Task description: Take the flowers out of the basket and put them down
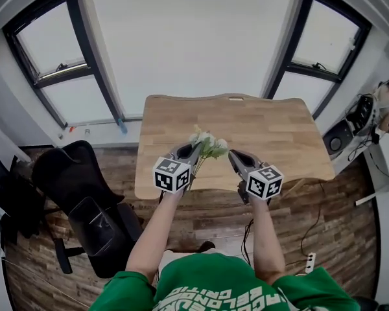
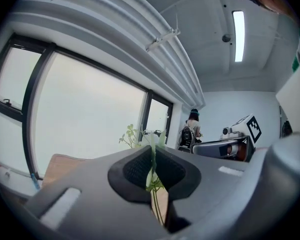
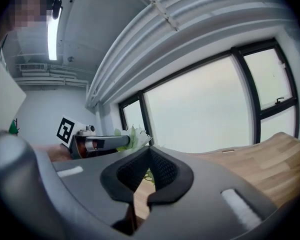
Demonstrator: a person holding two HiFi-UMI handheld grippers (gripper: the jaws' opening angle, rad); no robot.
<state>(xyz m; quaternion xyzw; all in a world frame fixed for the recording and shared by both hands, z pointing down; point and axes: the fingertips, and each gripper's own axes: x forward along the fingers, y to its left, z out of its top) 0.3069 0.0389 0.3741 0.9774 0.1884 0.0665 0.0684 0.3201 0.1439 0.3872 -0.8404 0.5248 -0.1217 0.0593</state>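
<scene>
Green shirt (image 1: 220,290) and two bare forearms fill the bottom of the head view, reaching out over a wooden desk (image 1: 272,128). The left claw (image 1: 196,149) is pressed together on the thin green stems of a small bunch of white flowers (image 1: 209,144), held in the air above the near part of the desk. The bunch's long axis runs along the claw's reach, with the blooms away from the person and leaning slightly towards the right claw (image 1: 233,154), and the stem ends trailing back under the left claw. The right claw sits just beside the blooms, its pads closed on each other with nothing between them.

Only the left gripper view shows the stem standing upright between the ribbed pads, and a person with a backpack (image 2: 190,134) far back by the window. Only the head view shows the black office chair (image 1: 84,193) left of the desk.
</scene>
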